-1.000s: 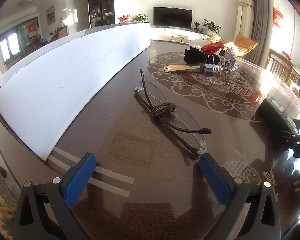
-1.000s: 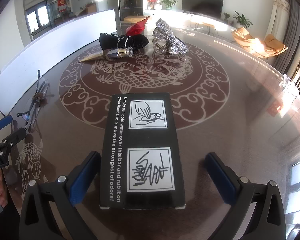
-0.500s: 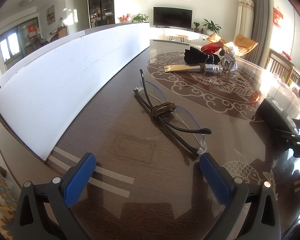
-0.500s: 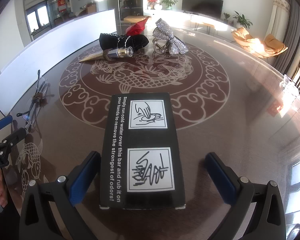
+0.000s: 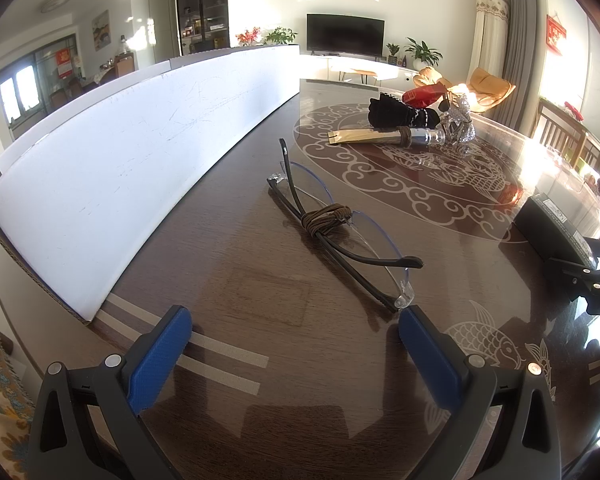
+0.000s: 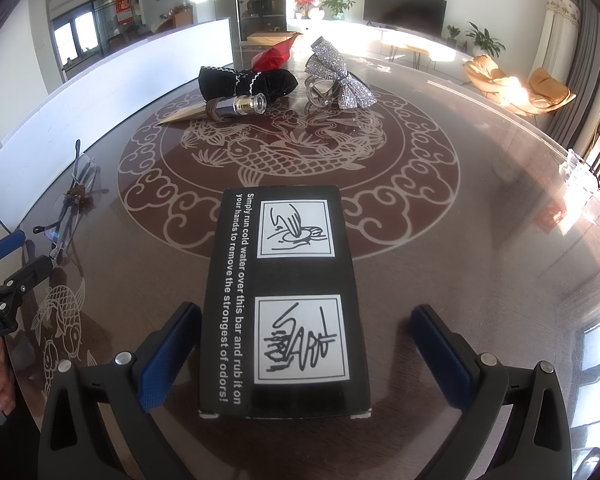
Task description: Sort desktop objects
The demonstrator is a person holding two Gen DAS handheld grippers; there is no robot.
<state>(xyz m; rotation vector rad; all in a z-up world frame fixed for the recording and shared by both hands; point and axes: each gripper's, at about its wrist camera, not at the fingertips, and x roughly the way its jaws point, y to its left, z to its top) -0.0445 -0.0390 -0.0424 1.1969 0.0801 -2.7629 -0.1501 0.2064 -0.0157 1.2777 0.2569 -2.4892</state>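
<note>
Glasses (image 5: 332, 224): fragile; I'd grip cord-wrapped bridge. Box (image 6: 286, 300): rigid; take long sides. Left gripper (image 5: 296, 344), right gripper (image 6: 306, 344) both agape, empty.

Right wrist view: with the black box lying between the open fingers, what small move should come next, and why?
Probably close the right hand-held gripper on the black rectangular cardboard box. The box's near end already lies between the two blue pads, jaws open with a gap on each side, so no further approach seems needed.

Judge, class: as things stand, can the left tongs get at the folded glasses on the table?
Probably yes. The left tongs are open, the glasses lie just ahead on the table, and nothing sits between them.
</note>
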